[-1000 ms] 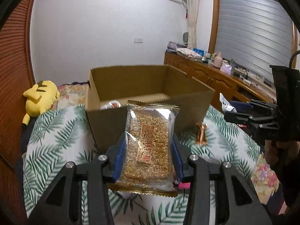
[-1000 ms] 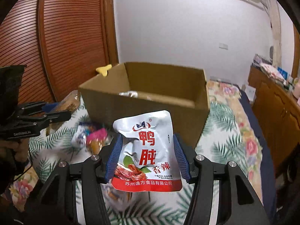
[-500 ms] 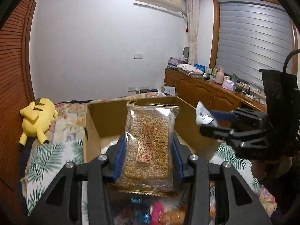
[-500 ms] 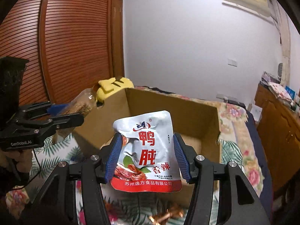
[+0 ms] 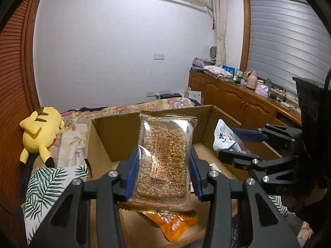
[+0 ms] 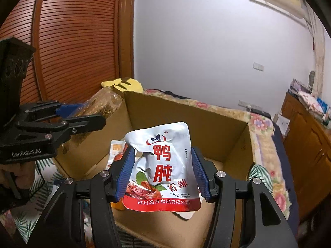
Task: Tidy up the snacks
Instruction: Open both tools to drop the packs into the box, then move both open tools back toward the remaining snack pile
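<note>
Currently, the left gripper (image 5: 163,169) is closed on a clear packet of puffed-grain bar (image 5: 165,161), its blue pads (image 5: 130,177) pressing both long edges. The packet stands upright over the open cardboard box (image 5: 115,136), which rests on a bed with a leaf-print cover (image 5: 47,184). An orange snack packet (image 5: 175,225) lies on the box floor directly below.

The right gripper (image 6: 163,175) is clamped on a silver and red pouch (image 6: 163,165) printed with red Chinese characters, one pad on each side edge. The pouch is held upright over the same box (image 6: 186,115). Another packet (image 6: 115,150) lies inside, to the left of the pouch.

Each gripper appears in the other's view, side by side above the box. A yellow plush toy (image 5: 39,132) lies on the bed beside the box.
</note>
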The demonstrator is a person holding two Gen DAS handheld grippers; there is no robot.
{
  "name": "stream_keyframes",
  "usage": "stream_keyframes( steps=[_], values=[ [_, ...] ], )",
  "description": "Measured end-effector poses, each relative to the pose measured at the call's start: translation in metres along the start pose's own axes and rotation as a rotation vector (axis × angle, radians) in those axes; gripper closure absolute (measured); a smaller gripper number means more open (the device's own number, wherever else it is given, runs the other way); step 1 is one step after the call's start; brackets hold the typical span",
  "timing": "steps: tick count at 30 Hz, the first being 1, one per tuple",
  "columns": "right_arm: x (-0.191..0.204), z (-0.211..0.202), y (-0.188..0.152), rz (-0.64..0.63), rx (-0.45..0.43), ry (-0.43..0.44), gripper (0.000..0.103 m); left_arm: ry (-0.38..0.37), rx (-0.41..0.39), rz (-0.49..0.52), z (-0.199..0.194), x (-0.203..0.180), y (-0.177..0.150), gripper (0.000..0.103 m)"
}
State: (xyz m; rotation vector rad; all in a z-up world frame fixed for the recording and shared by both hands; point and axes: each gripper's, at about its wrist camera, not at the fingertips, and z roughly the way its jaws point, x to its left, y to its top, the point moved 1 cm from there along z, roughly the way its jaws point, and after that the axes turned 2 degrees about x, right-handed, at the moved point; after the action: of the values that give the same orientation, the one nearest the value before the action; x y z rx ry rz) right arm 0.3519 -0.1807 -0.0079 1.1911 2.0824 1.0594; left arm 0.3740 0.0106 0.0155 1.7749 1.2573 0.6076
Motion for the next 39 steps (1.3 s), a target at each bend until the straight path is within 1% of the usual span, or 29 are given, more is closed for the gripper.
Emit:
stream_keyframes(
  steps=[3, 6, 14, 18, 19, 22, 24, 27, 32, 35, 39],
  values=[
    [-0.004, 0.011, -0.001, 0.028, 0.018, 0.018, 0.046, 0.003, 0.031, -0.004, 0.012, 0.002, -0.005, 0.06],
    [-0.007, 0.016, -0.002, 0.037, 0.027, 0.019, 0.046, 0.006, 0.051, -0.005, 0.02, 0.002, -0.008, 0.059],
    [-0.007, 0.019, -0.001, 0.047, 0.034, 0.024, 0.045, 0.009, 0.053, 0.007, 0.021, -0.005, -0.011, 0.055],
    [-0.007, 0.021, -0.001, 0.046, 0.044, 0.027, 0.044, 0.023, 0.044, 0.01, 0.021, -0.005, -0.01, 0.052],
    [-0.008, 0.022, -0.001, 0.047, 0.047, 0.025, 0.044, 0.029, 0.036, 0.01, 0.02, -0.004, -0.01, 0.049],
    [-0.007, 0.026, -0.003, 0.046, 0.067, 0.018, 0.043, 0.024, 0.04, 0.015, 0.021, -0.004, -0.011, 0.045],
    [-0.007, 0.024, -0.001, 0.05, 0.059, 0.008, 0.038, 0.028, 0.041, 0.021, 0.021, -0.004, -0.012, 0.043],
    [-0.008, 0.022, 0.001, 0.06, 0.056, 0.011, 0.038, 0.044, 0.037, 0.015, 0.018, -0.002, -0.012, 0.04],
    [0.0, 0.008, -0.002, 0.059, 0.037, 0.019, 0.038, 0.072, 0.017, -0.008, 0.006, 0.0, -0.012, 0.036],
    [0.007, -0.01, -0.004, 0.058, 0.014, 0.02, 0.038, 0.065, 0.01, -0.005, -0.006, -0.003, -0.012, 0.035],
    [0.013, -0.041, -0.011, 0.08, -0.018, 0.028, 0.038, 0.06, -0.024, 0.024, -0.034, -0.016, -0.011, 0.031]
  ],
)
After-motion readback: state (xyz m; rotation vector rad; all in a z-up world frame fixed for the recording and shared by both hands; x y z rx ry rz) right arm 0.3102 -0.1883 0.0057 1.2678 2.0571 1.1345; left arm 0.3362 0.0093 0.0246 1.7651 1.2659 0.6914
